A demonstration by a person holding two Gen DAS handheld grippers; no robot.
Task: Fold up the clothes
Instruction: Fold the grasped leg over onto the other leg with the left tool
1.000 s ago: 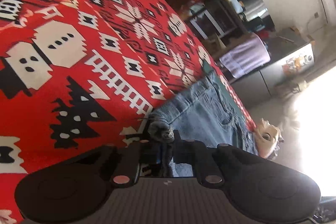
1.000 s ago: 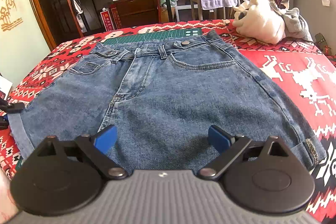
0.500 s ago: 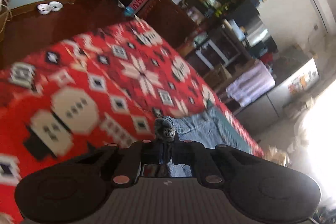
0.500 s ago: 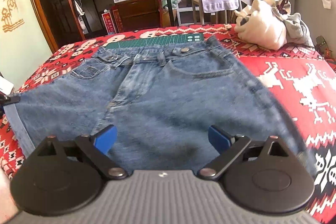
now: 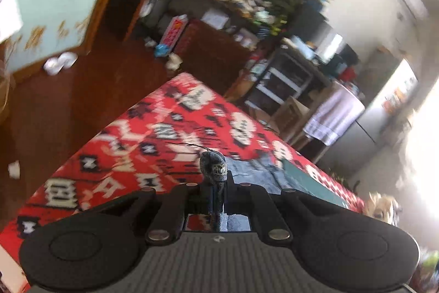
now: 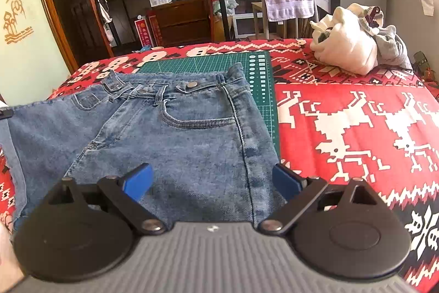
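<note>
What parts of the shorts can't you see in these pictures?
- Right wrist view: the denim shorts' bottom hem, hidden behind the right gripper.
- Right wrist view: their far left edge, cut off by the frame.
- Left wrist view: blurred; the left gripper covers the pinched denim, so which part is unclear.

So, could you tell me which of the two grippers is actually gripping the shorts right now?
The left gripper: its fingers are shut on a bunched bit of the denim shorts. The right gripper hangs over the shorts with its blue pads wide apart, holding nothing.
</note>
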